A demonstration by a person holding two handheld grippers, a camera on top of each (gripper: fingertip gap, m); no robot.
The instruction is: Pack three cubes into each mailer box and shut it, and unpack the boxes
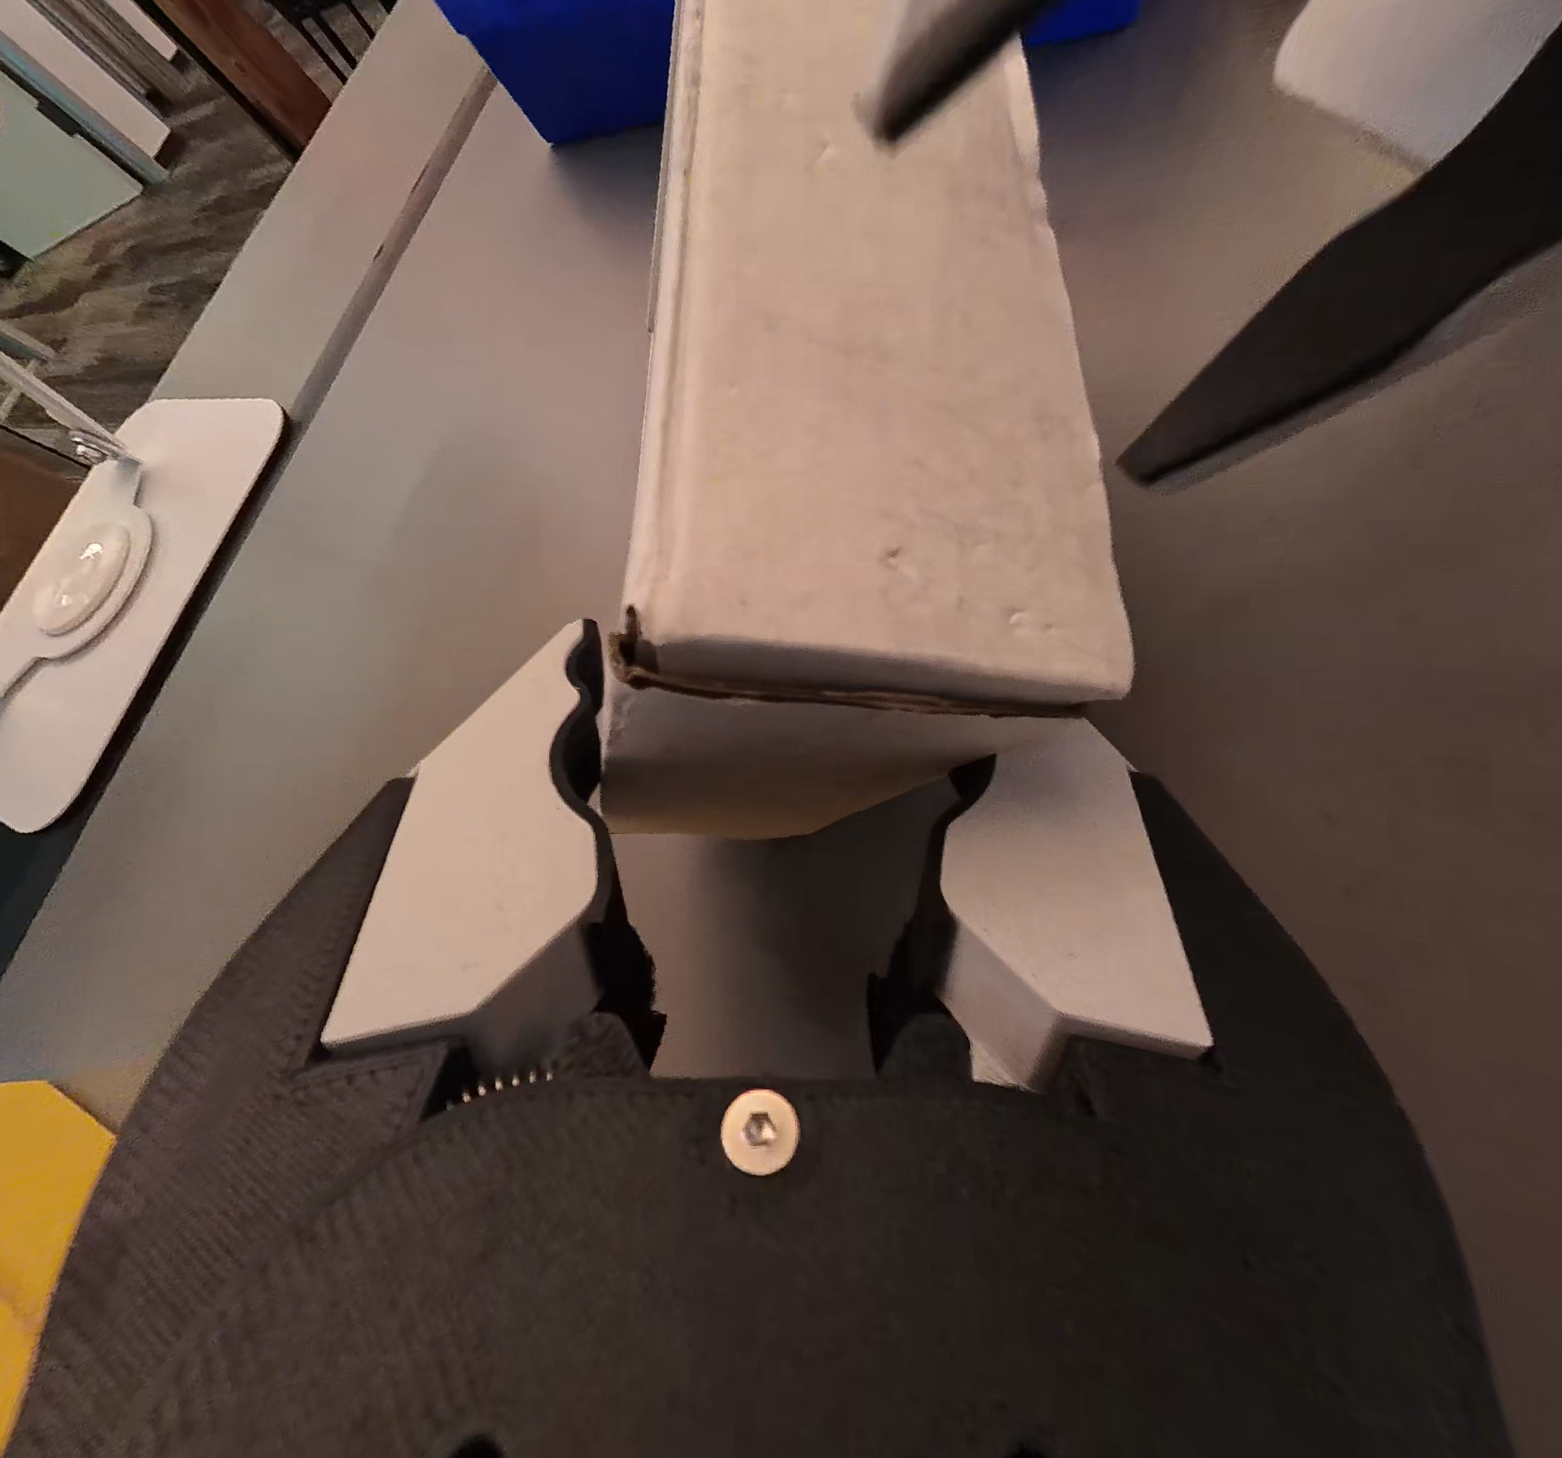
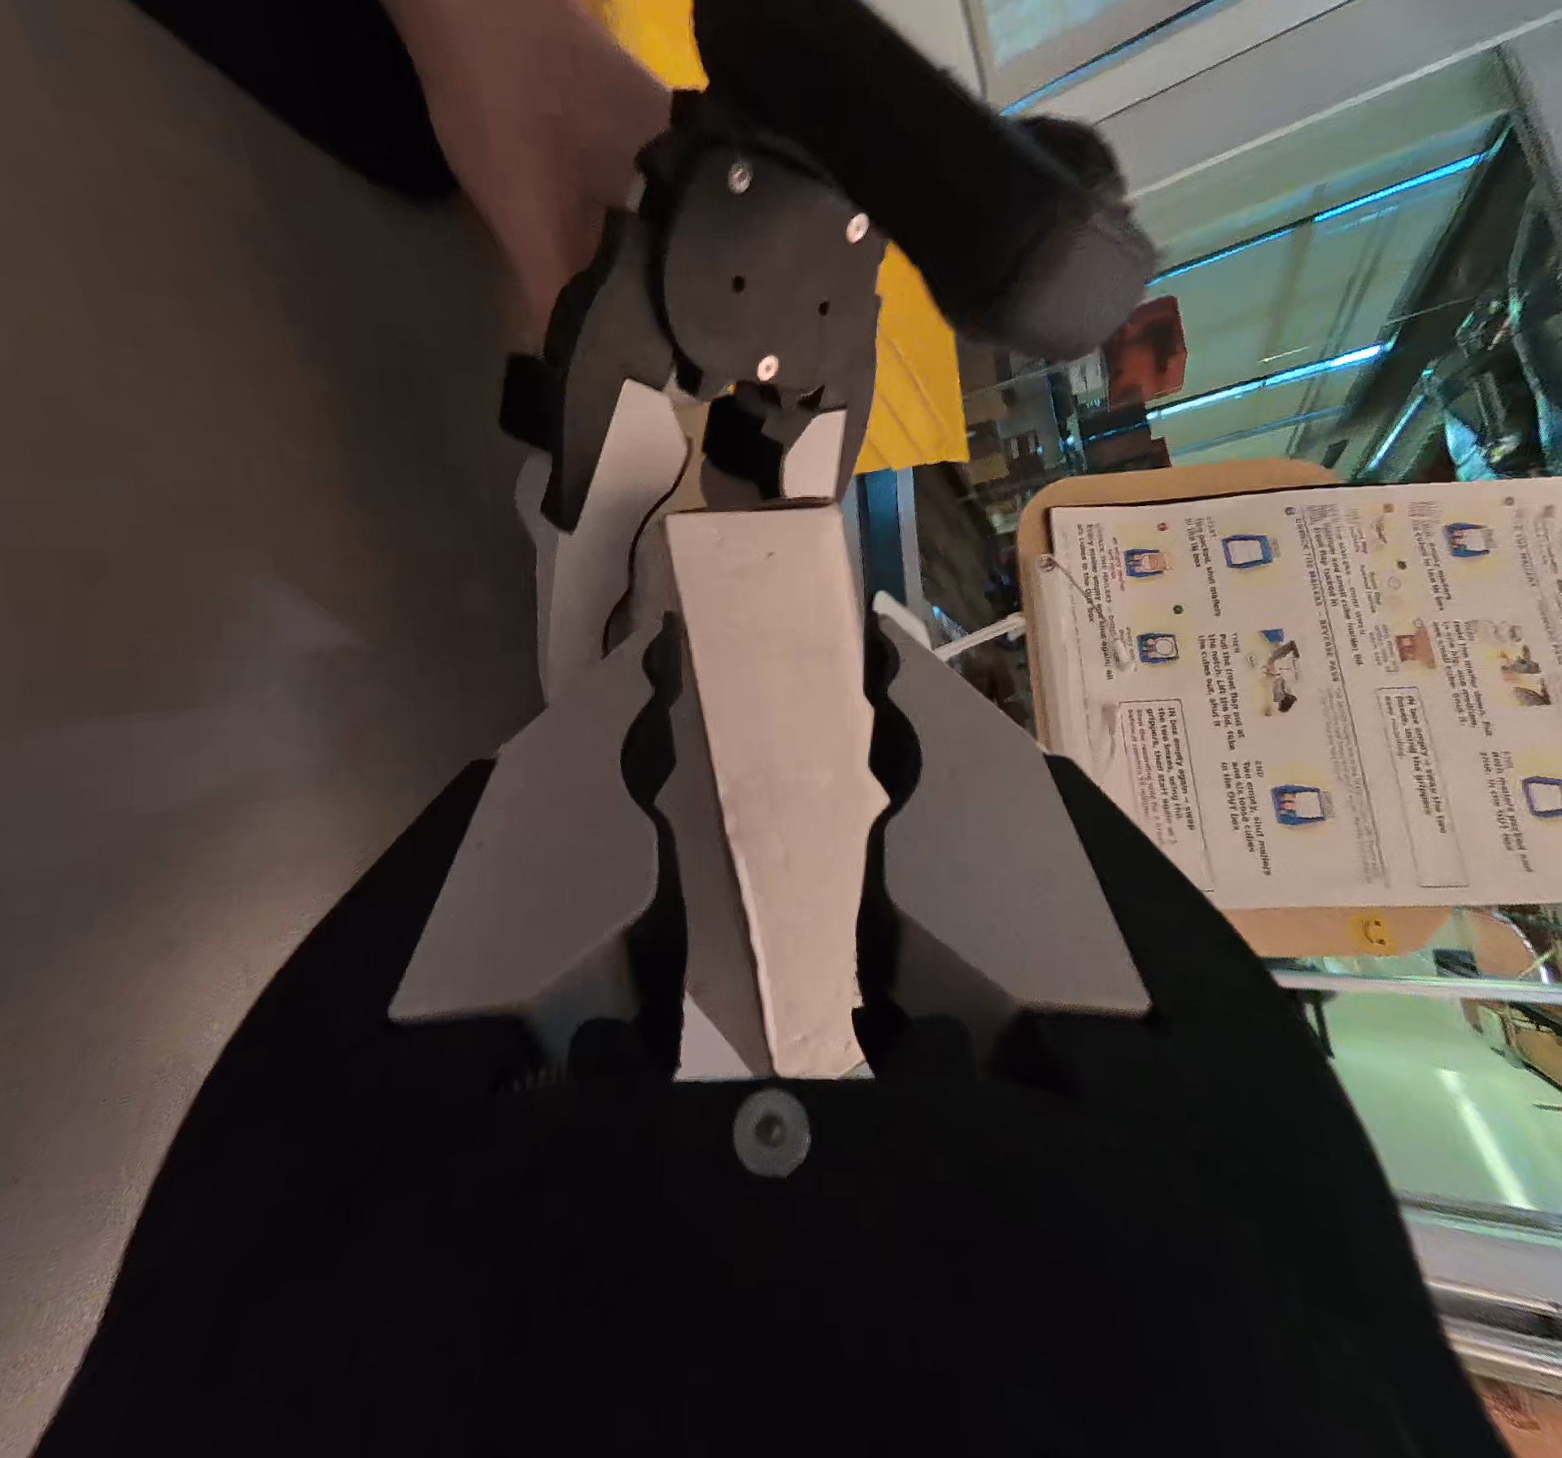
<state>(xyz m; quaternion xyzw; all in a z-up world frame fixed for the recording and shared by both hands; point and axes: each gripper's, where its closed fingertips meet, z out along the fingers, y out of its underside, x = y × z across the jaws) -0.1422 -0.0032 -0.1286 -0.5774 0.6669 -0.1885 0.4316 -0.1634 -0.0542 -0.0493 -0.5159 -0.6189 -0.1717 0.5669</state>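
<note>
The left gripper stands part open around the near end of the white mailer box; its left finger touches the box's corner, though whether the right finger presses it I cannot tell; the box is lifted clear of the grey table. The right gripper is clamped on the box's other end. Only the left view shows the blue bin; only the right view shows a hand on the far gripper and an instruction sheet on a board.
</note>
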